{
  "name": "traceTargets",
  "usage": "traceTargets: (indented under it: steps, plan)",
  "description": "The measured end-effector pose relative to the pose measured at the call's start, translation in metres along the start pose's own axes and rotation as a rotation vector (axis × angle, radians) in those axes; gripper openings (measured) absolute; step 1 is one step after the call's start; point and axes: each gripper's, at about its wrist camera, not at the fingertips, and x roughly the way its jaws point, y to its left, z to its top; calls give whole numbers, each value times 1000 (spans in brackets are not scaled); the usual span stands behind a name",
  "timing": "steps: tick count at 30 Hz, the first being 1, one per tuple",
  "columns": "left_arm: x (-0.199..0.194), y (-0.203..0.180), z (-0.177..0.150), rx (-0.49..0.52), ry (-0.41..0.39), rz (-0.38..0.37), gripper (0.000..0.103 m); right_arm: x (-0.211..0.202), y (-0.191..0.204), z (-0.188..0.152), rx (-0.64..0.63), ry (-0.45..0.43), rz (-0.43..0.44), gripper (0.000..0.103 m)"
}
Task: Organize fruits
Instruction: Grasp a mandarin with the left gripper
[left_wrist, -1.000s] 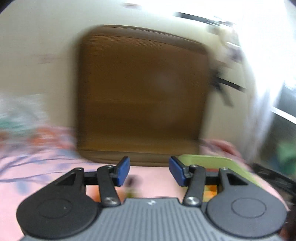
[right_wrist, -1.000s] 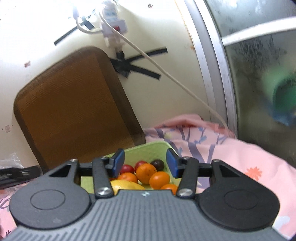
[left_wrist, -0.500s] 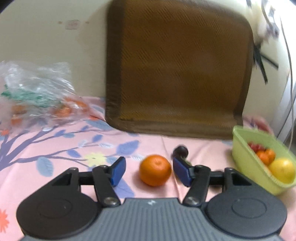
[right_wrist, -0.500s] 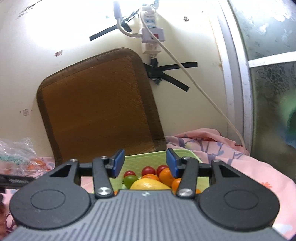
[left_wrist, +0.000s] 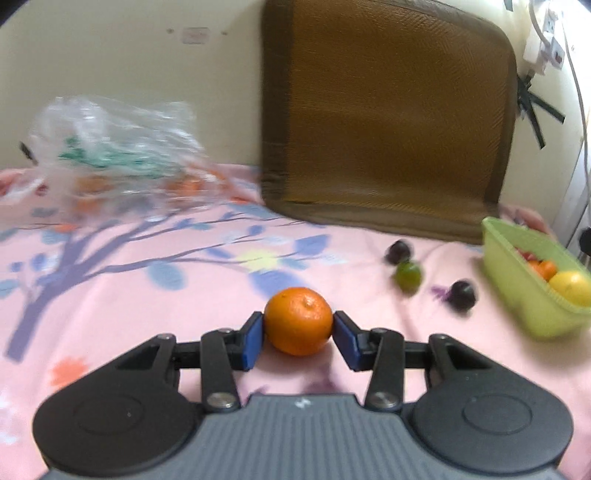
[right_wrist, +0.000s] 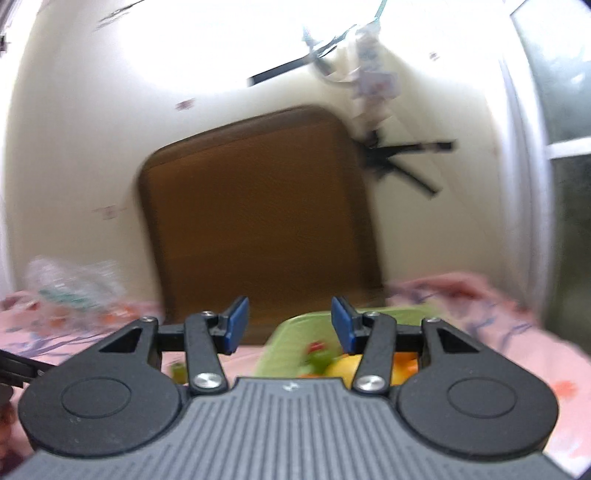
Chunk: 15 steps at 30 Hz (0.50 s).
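An orange (left_wrist: 297, 320) lies on the pink flowered sheet (left_wrist: 147, 295). My left gripper (left_wrist: 298, 326) is closing on it, and both blue pads touch its sides. To the right lie two dark plums (left_wrist: 398, 252) (left_wrist: 461, 294) and a green lime (left_wrist: 408, 276). A green basket (left_wrist: 517, 280) at the far right holds a lemon (left_wrist: 570, 288) and small orange and red fruits. My right gripper (right_wrist: 290, 325) stands open and empty. It points level at the wall above the basket (right_wrist: 277, 350).
A brown cushion (left_wrist: 384, 122) leans on the wall behind the fruits. A crumpled clear plastic bag (left_wrist: 110, 155) with more fruit sits at the back left. A power strip with a cable (left_wrist: 543, 40) hangs at the upper right. A window frame (right_wrist: 565, 147) borders the right side.
My left gripper dropped toward the sheet and closed its pads onto the orange. The right wrist view swung and blurred. The basket now shows lower and further right between its fingers.
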Motion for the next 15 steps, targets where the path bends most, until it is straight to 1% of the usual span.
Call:
traceTargets:
  steps: [1, 2, 3, 4, 6, 8, 10, 11, 15]
  plan:
    - [-3, 5, -2, -16, -9, -16, 41, 5, 4, 1, 19, 37, 36, 52]
    - [-4, 8, -2, -35, -12, -25, 41, 12, 11, 1, 36, 86, 91, 52]
    - [-3, 8, -1, -35, -12, -23, 41, 18, 20, 1, 28, 119, 130, 51]
    - [-3, 5, -1, -24, -17, -15, 41, 27, 32, 0, -7, 157, 153, 51]
    - [-2, 1, 0, -3, -22, -11, 41, 45, 53, -2, -91, 221, 171, 51]
    - [-1, 1, 1, -9, -22, -26, 41, 66, 70, -4, -158, 263, 174, 48]
    - [-1, 5, 1, -31, -21, -43, 41, 89, 79, -6, -180, 314, 166, 45]
    - [0, 7, 1, -39, -21, -49, 41, 101, 81, -8, -180, 347, 171, 45]
    - [0, 7, 2, -54, -23, -61, 41, 126, 90, -16, -223, 415, 148, 42]
